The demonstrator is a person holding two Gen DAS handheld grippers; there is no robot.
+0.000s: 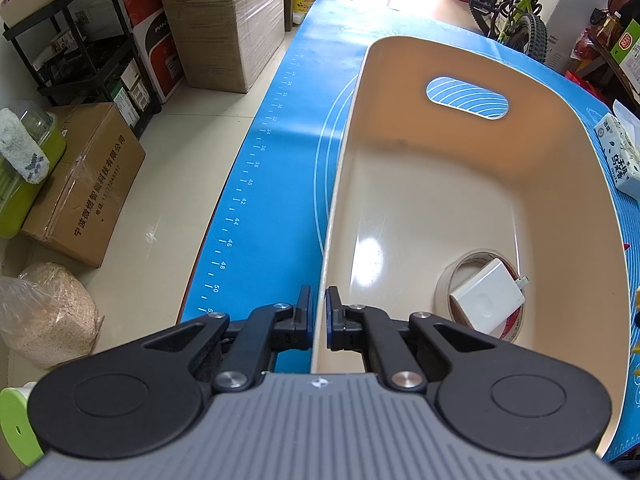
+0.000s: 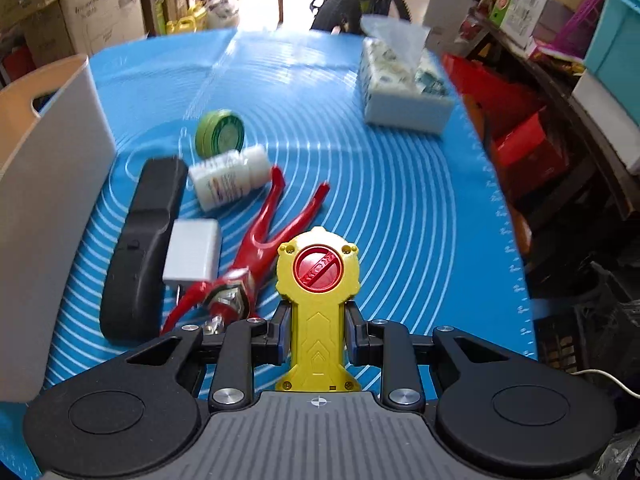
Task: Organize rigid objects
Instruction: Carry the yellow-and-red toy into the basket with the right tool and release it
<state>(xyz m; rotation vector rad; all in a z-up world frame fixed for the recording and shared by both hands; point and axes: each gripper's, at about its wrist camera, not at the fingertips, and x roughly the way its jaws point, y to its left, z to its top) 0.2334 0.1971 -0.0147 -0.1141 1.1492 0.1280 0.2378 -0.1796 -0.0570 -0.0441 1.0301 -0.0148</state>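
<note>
On the blue mat (image 2: 400,200) covering the bench, the right gripper (image 2: 318,332) had its fingers (image 2: 280,332) closed on the narrow stem of a yellow toy key (image 2: 318,280). Its round head with the red dial pointed forward, away from the camera, so the long axis ran straight along the fingers. The left gripper (image 1: 319,320) pinched the near wall of the beige bin (image 1: 440,184), fingers nearly together on either side of the rim, presumably steadying it.

Bin contents, left wrist view: a roll of tape (image 1: 448,280) with a white charger (image 1: 486,296) resting in its ring.

Relation that matters: in the right wrist view the bin wall (image 2: 52,200) stood to the left of the held key, with a black case (image 2: 140,248), a white adapter (image 2: 192,252) and a red figure (image 2: 256,248) lying between. Judgement: the key must travel left and over that wall.

Loose items not yet binned: a green tin (image 2: 220,134) and a white bottle (image 2: 228,180). A tissue pack (image 2: 404,84) sat well apart at the far right.
</note>
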